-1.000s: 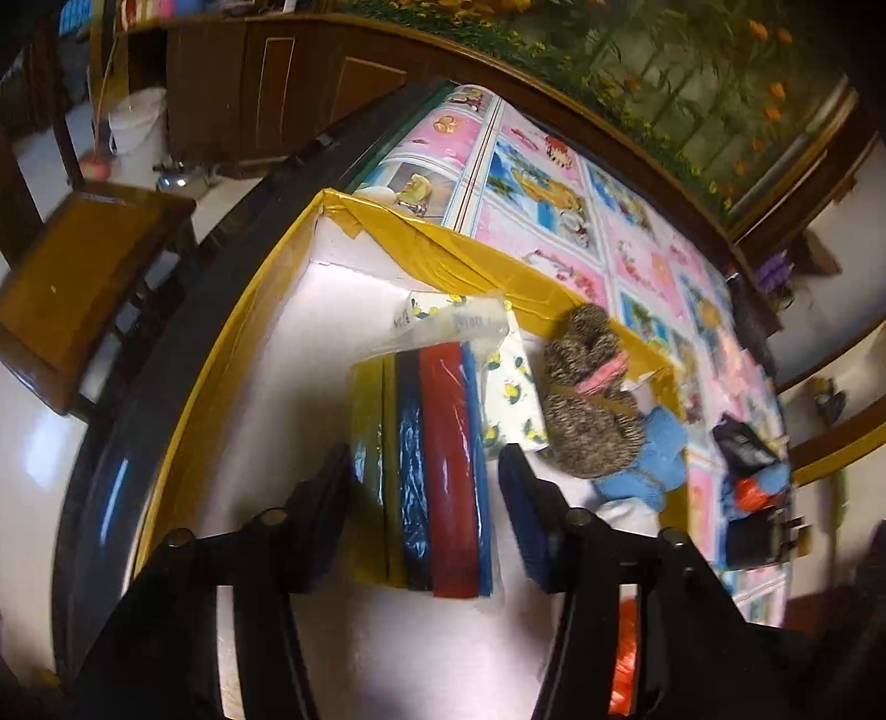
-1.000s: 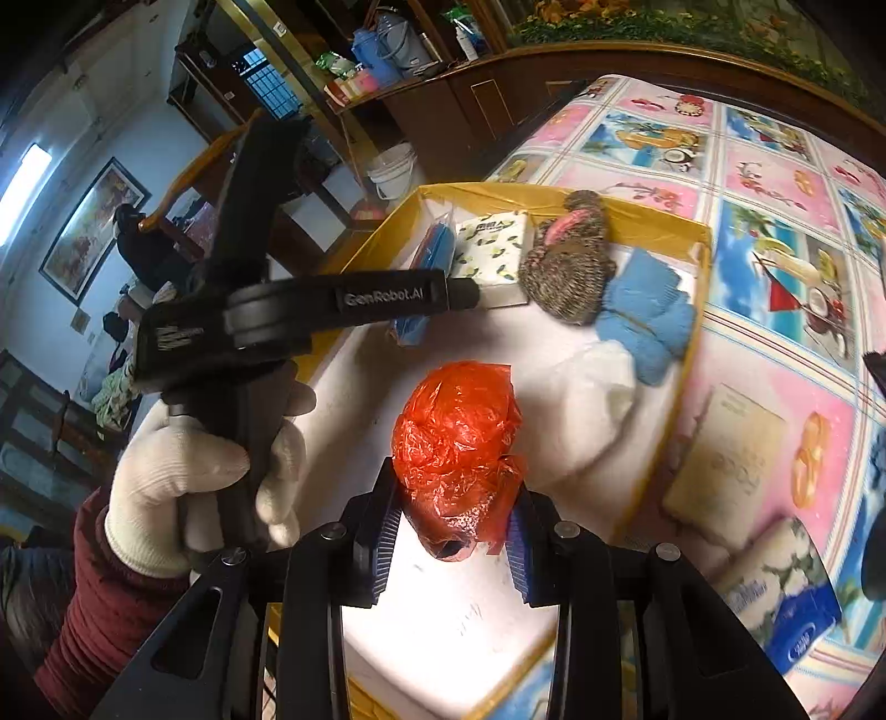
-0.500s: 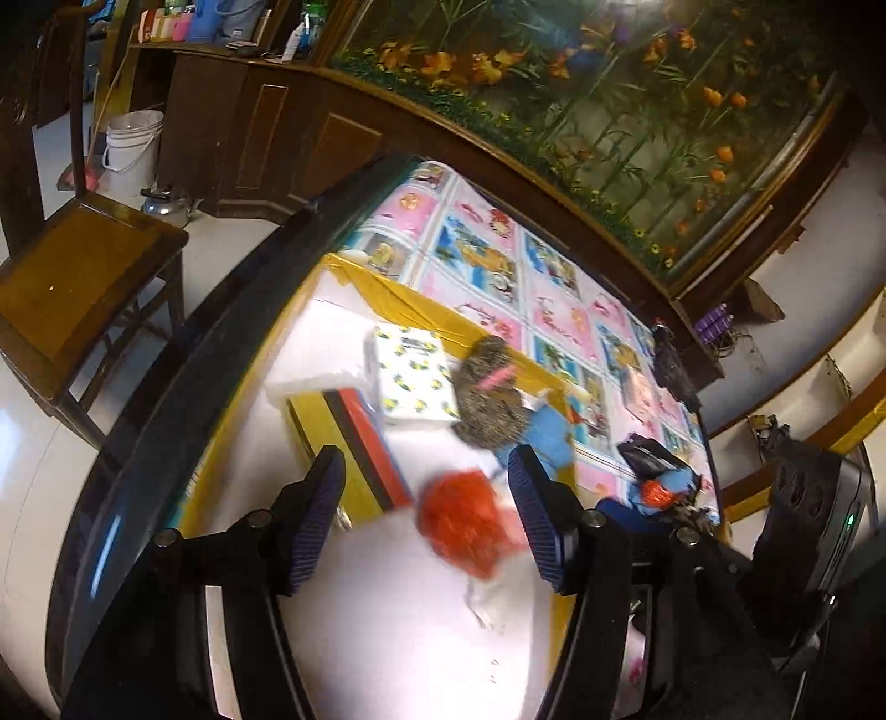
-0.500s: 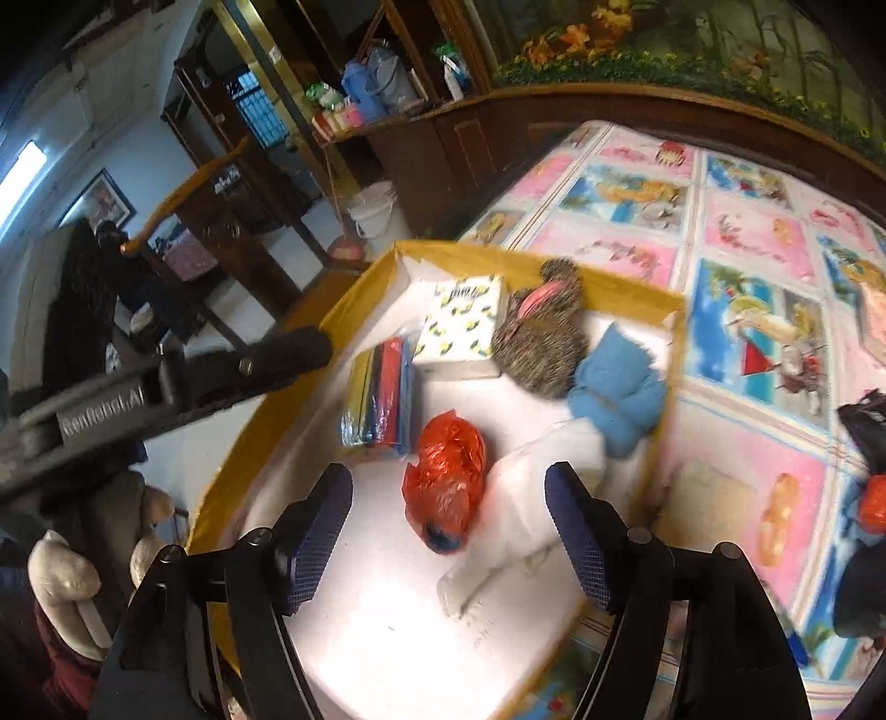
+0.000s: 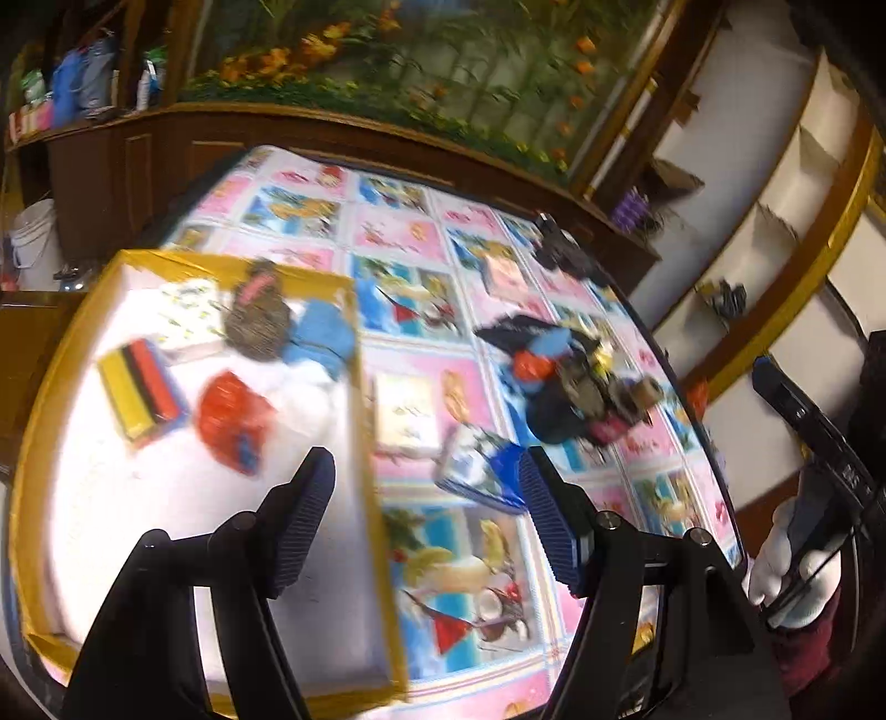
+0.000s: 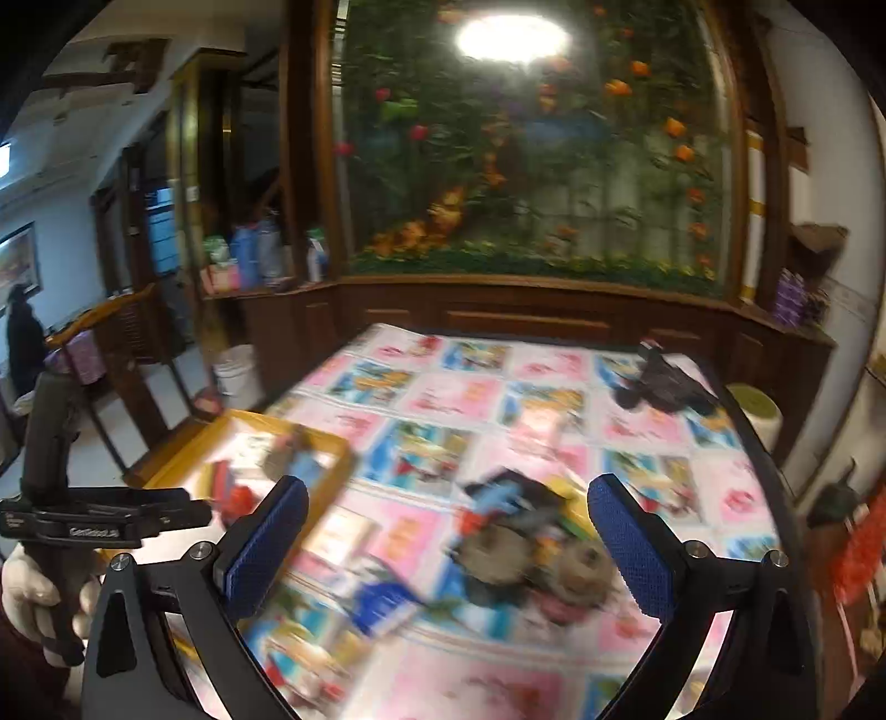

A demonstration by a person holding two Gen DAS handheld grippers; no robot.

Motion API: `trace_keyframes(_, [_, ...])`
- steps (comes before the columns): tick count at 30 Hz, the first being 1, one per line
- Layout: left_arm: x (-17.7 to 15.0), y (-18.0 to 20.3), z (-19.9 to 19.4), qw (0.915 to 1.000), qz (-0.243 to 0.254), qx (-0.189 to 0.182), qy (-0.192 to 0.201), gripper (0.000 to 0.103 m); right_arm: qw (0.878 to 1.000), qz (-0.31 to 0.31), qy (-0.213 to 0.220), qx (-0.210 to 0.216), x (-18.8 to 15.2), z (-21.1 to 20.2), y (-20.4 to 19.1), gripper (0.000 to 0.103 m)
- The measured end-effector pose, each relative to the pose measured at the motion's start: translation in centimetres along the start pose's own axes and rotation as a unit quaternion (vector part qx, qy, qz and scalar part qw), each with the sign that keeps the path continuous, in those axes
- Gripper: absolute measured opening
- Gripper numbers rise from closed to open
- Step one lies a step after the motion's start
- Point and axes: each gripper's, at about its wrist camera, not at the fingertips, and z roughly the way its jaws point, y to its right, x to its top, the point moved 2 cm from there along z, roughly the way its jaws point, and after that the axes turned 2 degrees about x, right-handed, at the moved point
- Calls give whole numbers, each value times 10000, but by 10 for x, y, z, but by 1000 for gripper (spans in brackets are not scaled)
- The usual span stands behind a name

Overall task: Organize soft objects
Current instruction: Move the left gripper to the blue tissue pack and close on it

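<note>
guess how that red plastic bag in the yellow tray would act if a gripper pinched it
The red plastic bag looks crumpled and thin, so it would probably squash and hang floppy. Its glossy film may slip between pads. It seems light for its bulk.

Dim, warm indoor light in both views. Strong glare from a ceiling lamp (image 6: 512, 36) at top centre of the right wrist view. Heavy motion blur over the worktop (image 6: 498, 399) and the white tray (image 5: 66, 343), overexposed at left. Sharp only at the claw fingers (image 6: 631, 548). Fisheye bending and dark corners at edges.
</note>
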Motion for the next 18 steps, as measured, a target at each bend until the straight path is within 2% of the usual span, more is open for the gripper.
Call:
trace_keyframes(4, [-18,32,25,9990,186,-11,-406,68,9963,739,-426,-108,-34,-8,53,102])
trace_keyframes(6, [-25,48,37,9979,299,10,-577,68,9922,1128,-507,-126,-50,-14,77,102])
trace_keyframes(9, [-27,62,60,9958,491,230,-743,68,9858,1582,-561,-113,-67,-24,104,102])
trace_keyframes(16, [-10,81,122,9894,730,749,-1004,68,9806,1869,-597,-36,-69,-44,144,102])
trace_keyframes(18, [-10,89,131,9856,987,982,-956,69,9800,1902,-589,-13,-74,-48,147,102])
